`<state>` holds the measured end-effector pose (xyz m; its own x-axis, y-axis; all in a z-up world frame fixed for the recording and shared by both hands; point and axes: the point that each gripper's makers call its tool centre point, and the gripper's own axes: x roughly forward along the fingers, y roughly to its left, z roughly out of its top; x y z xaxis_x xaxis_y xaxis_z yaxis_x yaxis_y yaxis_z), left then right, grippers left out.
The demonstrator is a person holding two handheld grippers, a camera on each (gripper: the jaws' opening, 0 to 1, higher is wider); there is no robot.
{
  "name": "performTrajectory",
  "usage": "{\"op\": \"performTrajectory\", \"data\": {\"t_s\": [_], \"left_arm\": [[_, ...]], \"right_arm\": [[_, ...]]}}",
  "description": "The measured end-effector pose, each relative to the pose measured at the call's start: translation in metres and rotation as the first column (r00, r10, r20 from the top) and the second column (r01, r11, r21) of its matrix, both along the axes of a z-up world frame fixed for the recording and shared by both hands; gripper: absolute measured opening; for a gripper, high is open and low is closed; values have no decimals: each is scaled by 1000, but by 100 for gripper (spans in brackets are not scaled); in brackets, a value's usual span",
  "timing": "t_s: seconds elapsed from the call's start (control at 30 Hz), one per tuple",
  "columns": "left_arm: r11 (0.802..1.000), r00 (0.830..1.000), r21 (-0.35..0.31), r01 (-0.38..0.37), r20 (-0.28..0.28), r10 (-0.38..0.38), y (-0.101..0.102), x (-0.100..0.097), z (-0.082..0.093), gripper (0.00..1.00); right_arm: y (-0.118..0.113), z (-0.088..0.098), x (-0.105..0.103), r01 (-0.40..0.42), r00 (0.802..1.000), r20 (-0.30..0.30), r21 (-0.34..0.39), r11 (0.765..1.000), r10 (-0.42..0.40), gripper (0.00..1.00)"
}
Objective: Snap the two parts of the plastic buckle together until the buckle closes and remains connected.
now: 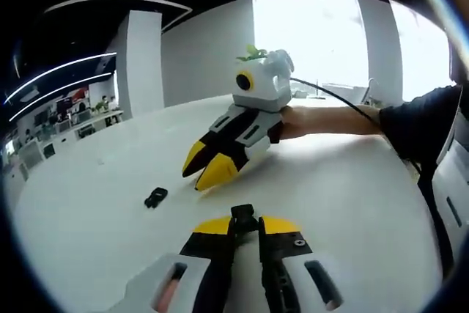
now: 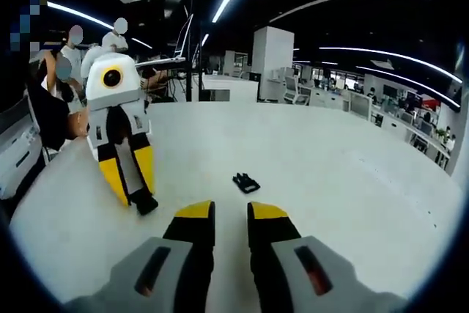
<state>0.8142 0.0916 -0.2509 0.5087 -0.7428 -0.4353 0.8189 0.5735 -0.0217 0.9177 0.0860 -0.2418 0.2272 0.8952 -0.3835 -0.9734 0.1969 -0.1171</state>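
Observation:
A small black buckle part [image 1: 155, 197] lies alone on the white table [image 1: 344, 203]; in the right gripper view this part [image 2: 246, 182] lies just ahead of my right gripper [image 2: 231, 214], whose yellow-tipped jaws stand a little apart with nothing between them. My left gripper [image 1: 244, 225] is shut on the other black buckle part [image 1: 243, 215], which sticks out past its tips. In the right gripper view the left gripper [image 2: 136, 192] points down at the table with that held part [image 2: 144, 203] at its tips. In the left gripper view the right gripper [image 1: 207, 170] hovers right of the loose part.
A person's hand [image 1: 297, 121] and dark sleeve [image 1: 421, 126] hold the right gripper, with a cable trailing behind. Office desks and people [image 2: 73, 49] stand beyond the table's far edge. The round white table [image 2: 330, 174] spreads wide around both parts.

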Motion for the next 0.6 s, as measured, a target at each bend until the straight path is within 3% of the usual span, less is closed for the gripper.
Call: {"op": "performTrajectory", "data": {"t_s": [0.6], "left_arm": [[999, 1000, -16, -30, -8, 29, 6, 4, 3, 12]], "right_arm": [[24, -6, 23, -26, 1000, -5, 5, 1000, 26, 21]]}}
